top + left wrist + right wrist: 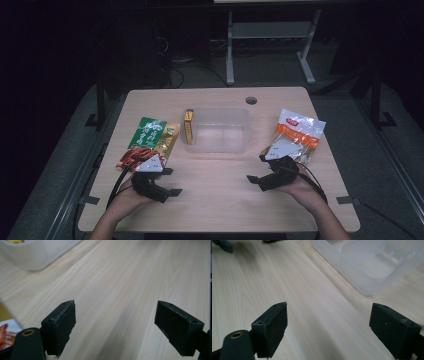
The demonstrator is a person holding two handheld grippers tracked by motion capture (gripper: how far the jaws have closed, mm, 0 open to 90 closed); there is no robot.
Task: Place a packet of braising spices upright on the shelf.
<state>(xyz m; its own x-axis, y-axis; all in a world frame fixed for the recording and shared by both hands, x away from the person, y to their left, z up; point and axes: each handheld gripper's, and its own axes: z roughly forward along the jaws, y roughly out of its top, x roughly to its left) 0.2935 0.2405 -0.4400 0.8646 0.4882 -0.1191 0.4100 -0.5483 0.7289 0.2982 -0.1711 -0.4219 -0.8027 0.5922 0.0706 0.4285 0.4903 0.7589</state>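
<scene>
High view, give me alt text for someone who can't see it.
Two hand-held grippers, left and right, rest open on a wooden table. Between a green snack bag and an orange-white bag sits a clear plastic tub.

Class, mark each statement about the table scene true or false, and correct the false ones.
1. The clear plastic tub sits between the two snack bags. True.
2. The left gripper is shut on the green and gold snack bag. False: its jaws stand open over bare table.
3. The small yellow box stands at the tub's left wall. True.
4. The right gripper holds the white and orange snack bag. False: it is open and holds nothing.
5. The wooden table has a round hole near its far edge. True.
</scene>
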